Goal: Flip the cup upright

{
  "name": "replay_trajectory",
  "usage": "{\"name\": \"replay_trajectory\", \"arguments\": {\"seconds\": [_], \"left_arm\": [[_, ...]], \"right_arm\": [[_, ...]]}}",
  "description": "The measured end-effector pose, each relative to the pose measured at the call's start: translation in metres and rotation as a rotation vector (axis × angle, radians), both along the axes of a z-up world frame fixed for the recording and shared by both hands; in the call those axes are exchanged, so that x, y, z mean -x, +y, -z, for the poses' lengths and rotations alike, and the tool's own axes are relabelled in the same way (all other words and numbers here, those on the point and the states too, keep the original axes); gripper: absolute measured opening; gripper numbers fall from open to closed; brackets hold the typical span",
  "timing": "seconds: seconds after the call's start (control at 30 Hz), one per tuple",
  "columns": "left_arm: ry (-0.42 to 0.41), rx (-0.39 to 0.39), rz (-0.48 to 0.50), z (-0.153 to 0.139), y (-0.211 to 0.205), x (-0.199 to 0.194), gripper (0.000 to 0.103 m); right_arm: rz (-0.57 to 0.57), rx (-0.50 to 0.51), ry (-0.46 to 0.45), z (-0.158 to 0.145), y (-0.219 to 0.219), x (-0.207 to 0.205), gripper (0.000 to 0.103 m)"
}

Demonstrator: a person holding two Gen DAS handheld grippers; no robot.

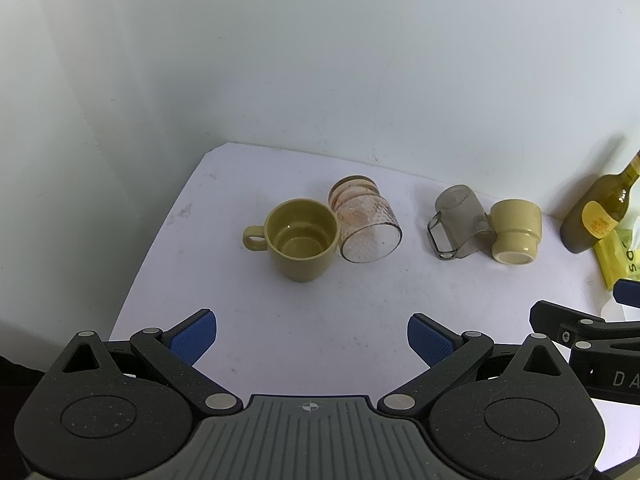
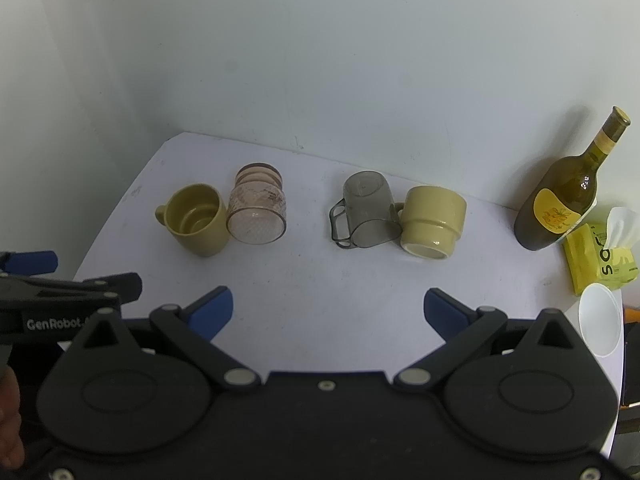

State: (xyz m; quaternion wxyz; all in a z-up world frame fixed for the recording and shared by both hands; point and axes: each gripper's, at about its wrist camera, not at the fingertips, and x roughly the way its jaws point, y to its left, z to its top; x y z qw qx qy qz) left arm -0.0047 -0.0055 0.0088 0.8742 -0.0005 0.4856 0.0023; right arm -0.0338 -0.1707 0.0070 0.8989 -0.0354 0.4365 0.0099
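Several cups sit in a row on the white table (image 1: 320, 312). An olive mug (image 1: 300, 240) stands upright with its handle to the left. A pink textured glass (image 1: 366, 222) lies on its side against it, mouth toward me. A grey transparent mug (image 1: 456, 220) lies tilted, and a cream mug (image 1: 516, 230) lies on its side beside it. All show in the right wrist view too: olive mug (image 2: 198, 220), pink glass (image 2: 258, 210), grey mug (image 2: 366, 210), cream mug (image 2: 434, 222). My left gripper (image 1: 312, 344) is open and empty. My right gripper (image 2: 328, 312) is open and empty. Both are well short of the cups.
A dark green wine bottle (image 2: 560, 200) with a yellow label stands at the far right by the wall. A yellow tissue pack (image 2: 596, 260) and a white disc-shaped lid (image 2: 600, 320) lie near the table's right edge. White walls close the back and left.
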Motion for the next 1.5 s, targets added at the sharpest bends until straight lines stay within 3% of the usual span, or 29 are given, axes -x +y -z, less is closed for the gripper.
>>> {"name": "replay_trajectory", "arguments": {"seconds": [1.5], "left_arm": [[0.015,0.006,0.006,0.008,-0.006,0.008,0.103]], "right_arm": [[-0.06,0.032,0.005,0.008,0.009,0.016,0.103]]}}
